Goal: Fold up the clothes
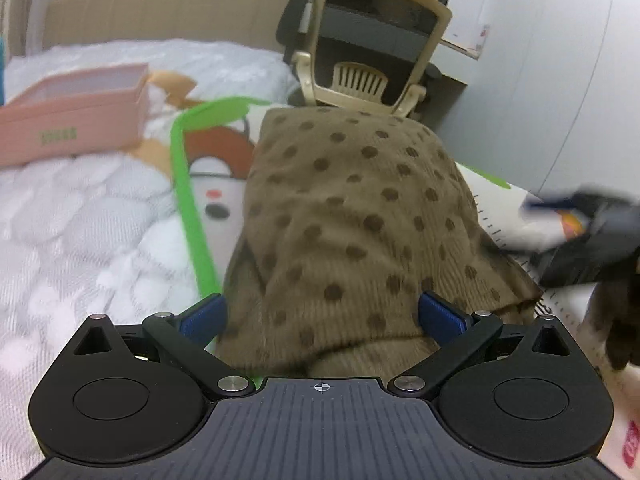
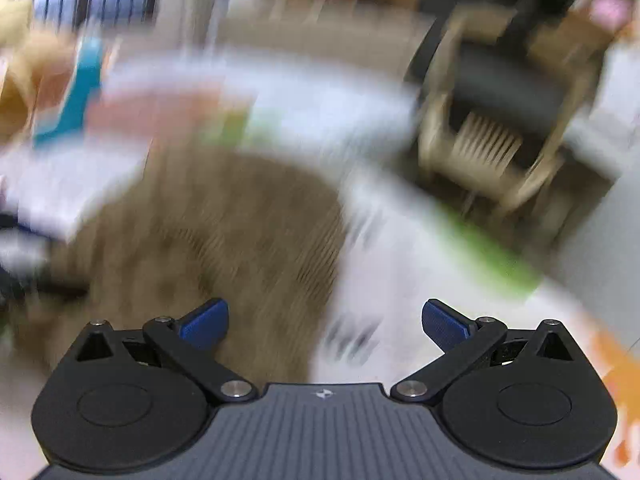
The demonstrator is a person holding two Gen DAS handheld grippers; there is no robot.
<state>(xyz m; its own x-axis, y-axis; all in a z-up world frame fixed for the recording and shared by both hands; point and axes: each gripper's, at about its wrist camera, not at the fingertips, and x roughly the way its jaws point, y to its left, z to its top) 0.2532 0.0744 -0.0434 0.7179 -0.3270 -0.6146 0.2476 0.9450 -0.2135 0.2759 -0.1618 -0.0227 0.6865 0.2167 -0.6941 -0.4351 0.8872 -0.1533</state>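
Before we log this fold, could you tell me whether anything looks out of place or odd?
Nothing looks damaged or spilled. The brown dotted garment lies bunched, partly covering the green-edged mat. A pink box sits on the bed beyond. The right wrist view is motion-blurred.

The garment (image 1: 352, 220) lies on the mat (image 1: 192, 216), box (image 1: 76, 120) to its left.

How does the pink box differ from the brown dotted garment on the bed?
The pink box is stiff, straight-sided and plain apart from a small green label; the brown dotted garment is soft, rumpled and covered in dark spots. The box sits farther off to the left; the garment lies just ahead of the open left gripper. Both rest on the bed.
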